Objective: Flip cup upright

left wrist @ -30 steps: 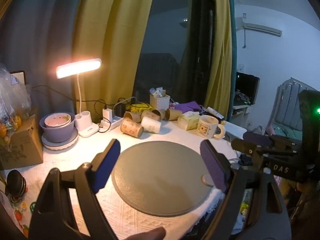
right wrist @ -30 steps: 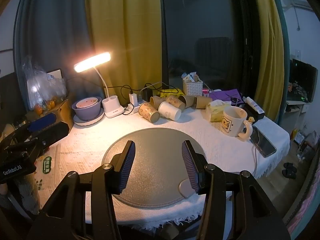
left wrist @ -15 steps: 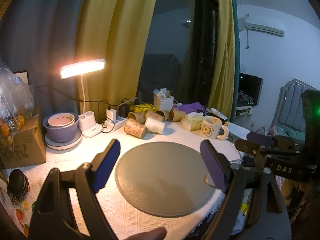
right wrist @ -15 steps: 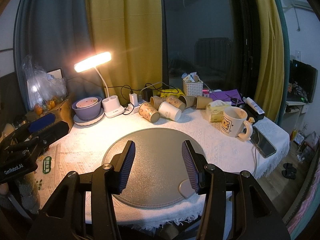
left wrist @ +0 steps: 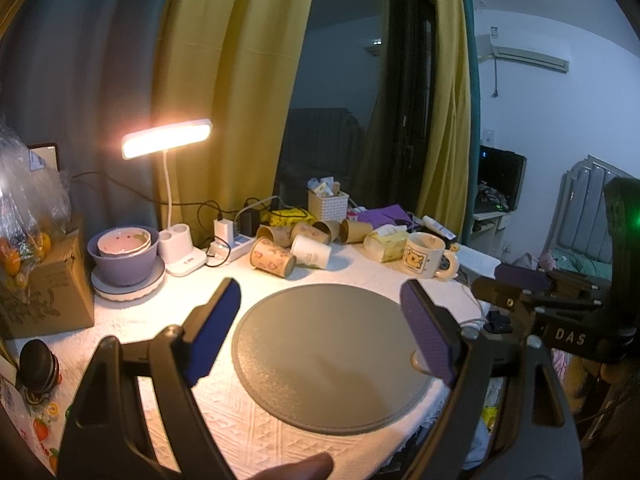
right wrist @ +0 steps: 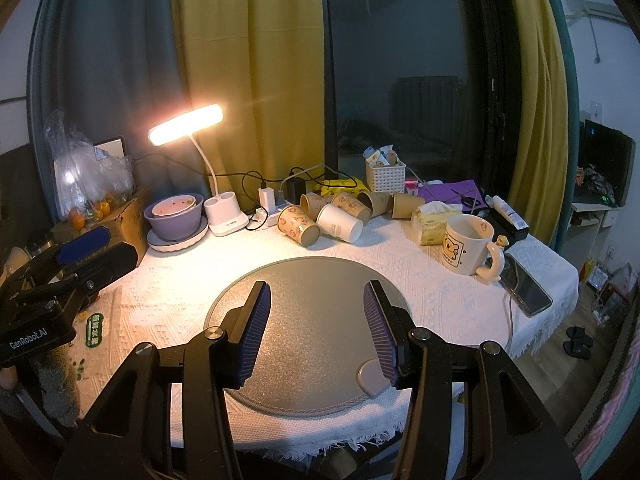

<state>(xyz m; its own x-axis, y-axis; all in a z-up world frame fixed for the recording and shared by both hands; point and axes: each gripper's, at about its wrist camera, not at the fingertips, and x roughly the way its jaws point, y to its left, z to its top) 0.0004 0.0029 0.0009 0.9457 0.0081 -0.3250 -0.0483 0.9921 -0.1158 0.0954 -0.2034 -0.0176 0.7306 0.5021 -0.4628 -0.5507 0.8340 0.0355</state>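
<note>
Several paper cups lie on their sides in a cluster at the back of the table: a patterned brown cup [left wrist: 272, 257] [right wrist: 299, 225] nearest, a white cup [left wrist: 311, 251] [right wrist: 340, 223] beside it, others behind. My left gripper [left wrist: 320, 300] is open and empty above the near part of a round grey mat [left wrist: 328, 356]. My right gripper [right wrist: 318, 300] is open and empty above the same mat [right wrist: 312, 280]. Both are well short of the cups.
A cream mug with a bear [right wrist: 468, 245] stands upright at the right, a phone [right wrist: 528, 288] beside it. A lit desk lamp [right wrist: 186, 124], purple bowls [right wrist: 176, 216], a cardboard box [left wrist: 44, 288], a white basket [right wrist: 385, 176], a tissue pack [right wrist: 434, 224] and cables crowd the back.
The left gripper has shifted slightly left and up, so the table scene has slid right in its view. The right gripper has barely moved. Both stay open.
</note>
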